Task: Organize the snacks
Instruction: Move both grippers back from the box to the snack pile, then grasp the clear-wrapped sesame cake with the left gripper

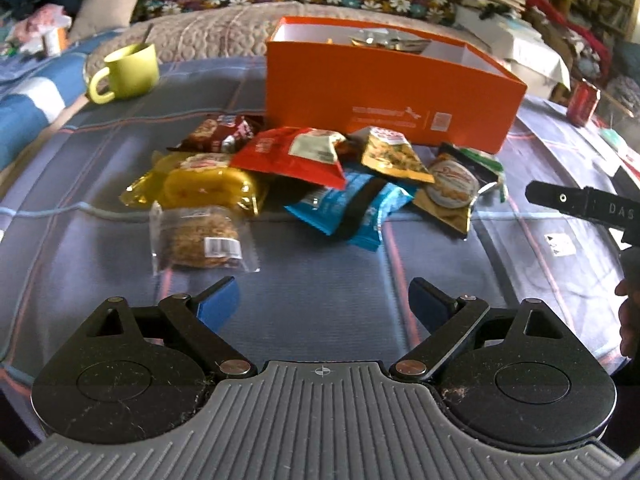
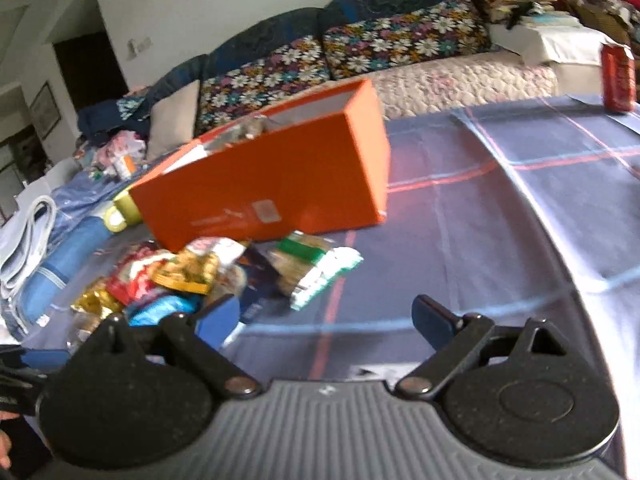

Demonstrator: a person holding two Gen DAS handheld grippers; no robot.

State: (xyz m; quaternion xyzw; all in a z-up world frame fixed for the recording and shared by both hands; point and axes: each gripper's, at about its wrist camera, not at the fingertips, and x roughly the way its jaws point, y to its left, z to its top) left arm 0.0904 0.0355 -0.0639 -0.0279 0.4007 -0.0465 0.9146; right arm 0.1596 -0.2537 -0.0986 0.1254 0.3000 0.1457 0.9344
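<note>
A heap of snack packets lies on the plaid tablecloth in front of an open orange box [image 1: 384,96]. In the left wrist view I make out a clear-wrapped cookie [image 1: 202,238], a yellow packet [image 1: 208,184], a red bag [image 1: 296,152], a blue packet [image 1: 352,208] and a gold-green packet [image 1: 456,188]. My left gripper [image 1: 324,300] is open and empty, just short of the cookie. My right gripper [image 2: 326,318] is open and empty too, near the green-striped packet [image 2: 316,268]. The orange box [image 2: 272,184] holds some shiny wrappers.
A green mug [image 1: 128,72] stands at the back left and a red soda can [image 1: 582,102] at the back right. The can [image 2: 618,78] also shows in the right wrist view. A floral sofa runs behind the table. The right gripper's black body [image 1: 588,204] enters at the right edge.
</note>
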